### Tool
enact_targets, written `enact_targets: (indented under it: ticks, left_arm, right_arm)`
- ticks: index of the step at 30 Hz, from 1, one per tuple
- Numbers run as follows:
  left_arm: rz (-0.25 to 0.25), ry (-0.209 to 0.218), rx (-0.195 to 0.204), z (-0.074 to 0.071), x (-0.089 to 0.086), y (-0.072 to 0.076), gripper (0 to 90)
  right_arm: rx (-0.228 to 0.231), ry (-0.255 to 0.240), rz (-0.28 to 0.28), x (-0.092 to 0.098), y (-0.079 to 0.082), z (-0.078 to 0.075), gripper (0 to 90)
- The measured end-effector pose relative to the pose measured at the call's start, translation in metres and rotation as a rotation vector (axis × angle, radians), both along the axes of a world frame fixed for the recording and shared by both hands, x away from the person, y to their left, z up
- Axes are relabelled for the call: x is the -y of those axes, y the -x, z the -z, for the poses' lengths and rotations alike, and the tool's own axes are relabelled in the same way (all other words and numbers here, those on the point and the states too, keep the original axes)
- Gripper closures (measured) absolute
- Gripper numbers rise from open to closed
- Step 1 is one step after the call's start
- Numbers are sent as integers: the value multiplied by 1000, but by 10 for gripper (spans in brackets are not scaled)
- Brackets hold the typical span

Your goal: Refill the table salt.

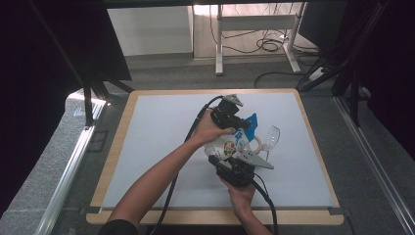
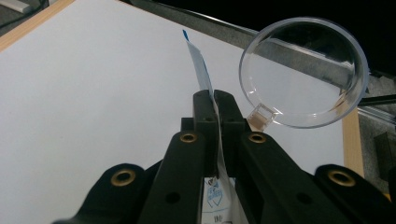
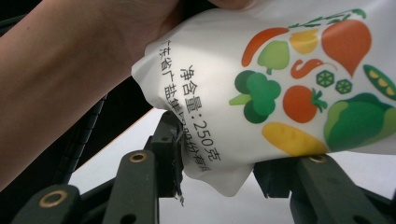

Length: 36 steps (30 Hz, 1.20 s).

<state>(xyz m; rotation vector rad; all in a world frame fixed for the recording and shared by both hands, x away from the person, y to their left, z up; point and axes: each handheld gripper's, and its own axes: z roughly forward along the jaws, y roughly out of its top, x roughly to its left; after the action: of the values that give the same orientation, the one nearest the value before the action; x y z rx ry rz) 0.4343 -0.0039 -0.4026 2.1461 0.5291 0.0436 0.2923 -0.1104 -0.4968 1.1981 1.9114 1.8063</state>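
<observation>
A white pouch (image 1: 229, 146) printed with colourful vegetables (image 3: 289, 88) is held up over the white table mat between both grippers. My left gripper (image 1: 243, 125) is shut on the pouch's thin blue-and-white top edge (image 2: 200, 65); in the left gripper view (image 2: 215, 100) the jaws meet flat on that edge. My right gripper (image 1: 236, 159) comes from below, and its jaws (image 3: 218, 158) close on the pouch's lower end. A clear round plastic scoop (image 1: 271, 136) with a short handle lies on the mat just right of the pouch (image 2: 303, 70).
The white mat (image 1: 161, 147) covers a wood-edged table (image 1: 113, 156). The left forearm (image 3: 65, 79) crosses in front of the right gripper's camera. Black cables (image 1: 172, 186) trail from both grippers. Desk legs and dark stands are on the floor beyond the table.
</observation>
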Motion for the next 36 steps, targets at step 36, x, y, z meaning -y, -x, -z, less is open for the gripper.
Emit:
enact_targets:
  ticks: [36]
  left_arm:
    - [-7, -8, 24, -12, -2, 4, 897]
  right_arm:
    - [20, -15, -4, -2, 0, -7, 579]
